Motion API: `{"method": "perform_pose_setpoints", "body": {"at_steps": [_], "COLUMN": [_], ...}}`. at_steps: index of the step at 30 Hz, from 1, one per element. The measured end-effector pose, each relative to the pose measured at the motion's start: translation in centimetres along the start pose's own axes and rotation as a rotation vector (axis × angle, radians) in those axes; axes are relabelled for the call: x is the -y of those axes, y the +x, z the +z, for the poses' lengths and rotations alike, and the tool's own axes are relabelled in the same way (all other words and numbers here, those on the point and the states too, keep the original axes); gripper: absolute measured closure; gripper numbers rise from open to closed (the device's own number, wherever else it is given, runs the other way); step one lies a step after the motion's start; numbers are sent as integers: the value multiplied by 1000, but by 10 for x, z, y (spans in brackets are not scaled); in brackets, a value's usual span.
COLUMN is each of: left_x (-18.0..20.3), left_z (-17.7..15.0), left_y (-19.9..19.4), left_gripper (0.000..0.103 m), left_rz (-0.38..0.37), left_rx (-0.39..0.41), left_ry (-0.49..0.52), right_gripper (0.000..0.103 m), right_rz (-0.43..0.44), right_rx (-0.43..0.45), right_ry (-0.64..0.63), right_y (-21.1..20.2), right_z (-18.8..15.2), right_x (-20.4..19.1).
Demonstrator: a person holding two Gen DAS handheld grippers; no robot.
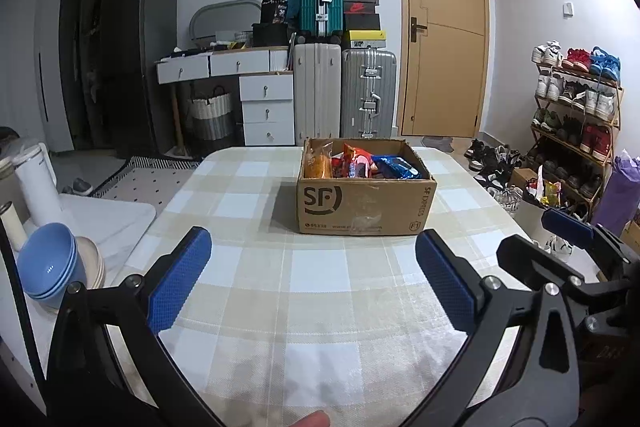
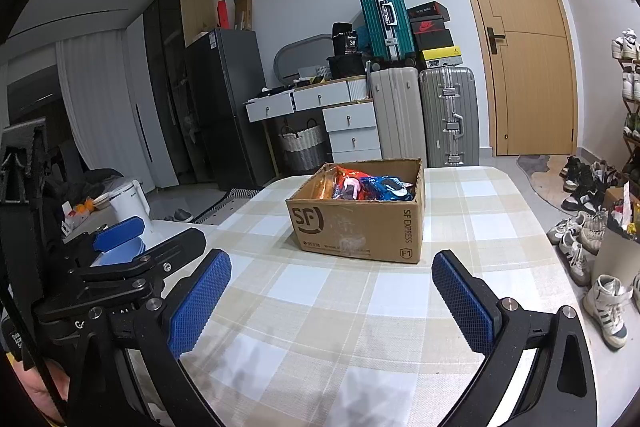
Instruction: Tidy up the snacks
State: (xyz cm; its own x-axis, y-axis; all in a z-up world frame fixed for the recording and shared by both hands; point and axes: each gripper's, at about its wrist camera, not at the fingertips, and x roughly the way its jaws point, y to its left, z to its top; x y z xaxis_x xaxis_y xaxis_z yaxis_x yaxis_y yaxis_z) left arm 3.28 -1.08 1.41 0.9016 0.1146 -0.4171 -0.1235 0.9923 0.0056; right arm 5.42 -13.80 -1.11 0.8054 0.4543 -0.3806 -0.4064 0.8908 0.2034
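A brown SF cardboard box (image 1: 360, 205) stands on the checked tablecloth (image 1: 312, 287) beyond both grippers; it also shows in the right wrist view (image 2: 352, 231). Inside it lie an orange snack pack (image 1: 318, 163), red packs (image 1: 356, 159) and a blue pack (image 1: 396, 167), also seen from the right (image 2: 368, 187). My left gripper (image 1: 314, 267) is open and empty, short of the box. My right gripper (image 2: 332, 287) is open and empty, beside the left one; it shows at the right edge of the left wrist view (image 1: 568, 227).
Stacked blue bowls (image 1: 50, 265) and a white kettle (image 1: 36, 179) sit on a white surface left of the table. A shoe rack (image 1: 576, 115) and loose shoes (image 2: 592, 239) are on the right. Suitcases (image 1: 344, 95), drawers and a door stand behind.
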Motion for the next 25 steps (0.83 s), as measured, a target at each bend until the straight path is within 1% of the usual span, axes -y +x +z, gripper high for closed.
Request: {"method": "perform_pose_setpoints", "body": {"at_steps": [14,18,22,25], "left_x": [2,1,-4,-9], "left_z": [-1,-1,-3,-5], "left_y": [-2,-4,-5,3], "left_gripper": [1,1,1,1], "left_rz": [0,12,24,17], "left_rx": [13,8,22,-13], "left_ry": [-6,0,-13,-39], "right_gripper": [1,1,1,1], "right_rz": [3,0,0,-3], "right_rx": [-2,-4,-5,-8], "right_ry": [7,7,11,16], "right_y": [0,0,1,2], "right_z": [-1,-1,-2,-3], "right_x": [0,1,1,3]}}
